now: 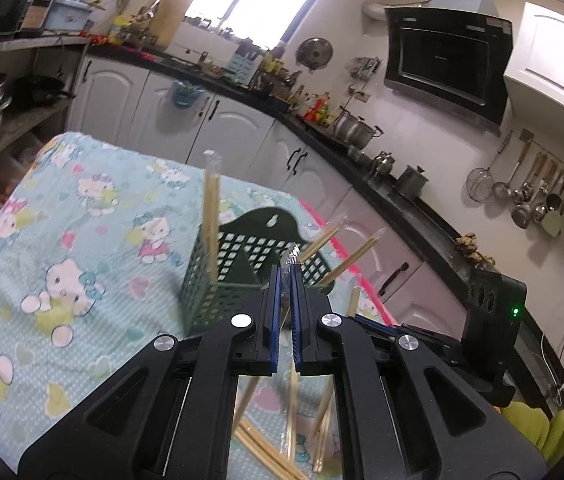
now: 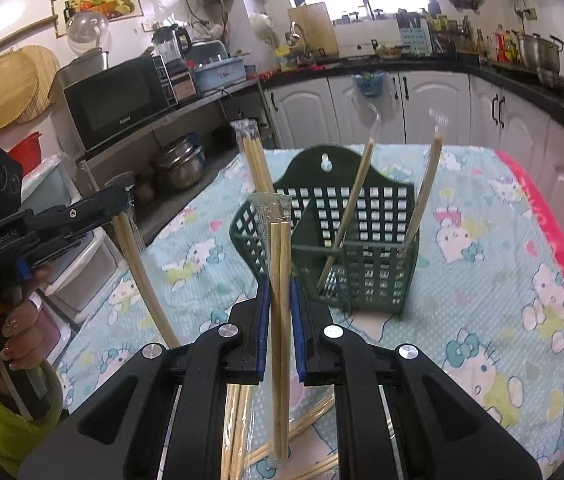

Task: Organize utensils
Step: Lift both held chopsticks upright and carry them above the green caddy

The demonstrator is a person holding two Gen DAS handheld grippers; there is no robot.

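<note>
Two claws are raised over a bench [image 2: 481,240] covered in a cat-print cloth, and each is clenched on a wrapped pair of chopsticks. The right claw [image 2: 280,292] grips its pair [image 2: 280,264] about midway along, holding it upright; the clear wrapper top sticks up above the blue pads and the lower end hangs over loose pairs [image 2: 313,412] lying on the cloth. The left claw [image 1: 285,276] is pinched on the wrapper end of its pair [image 1: 292,258], and the sticks hang down below the pads. In the right wrist view that same pair [image 2: 142,276] slants down from the left claw [image 2: 122,200], which a hand [image 2: 18,328] with painted nails holds.

A green basket [image 2: 361,276] stands on the cloth beyond both claws. Three wrapped pairs already stand in it: one [image 2: 256,164] at its left side, and two, [image 2: 351,208] and [image 2: 425,196], leaning in its right part.
</note>
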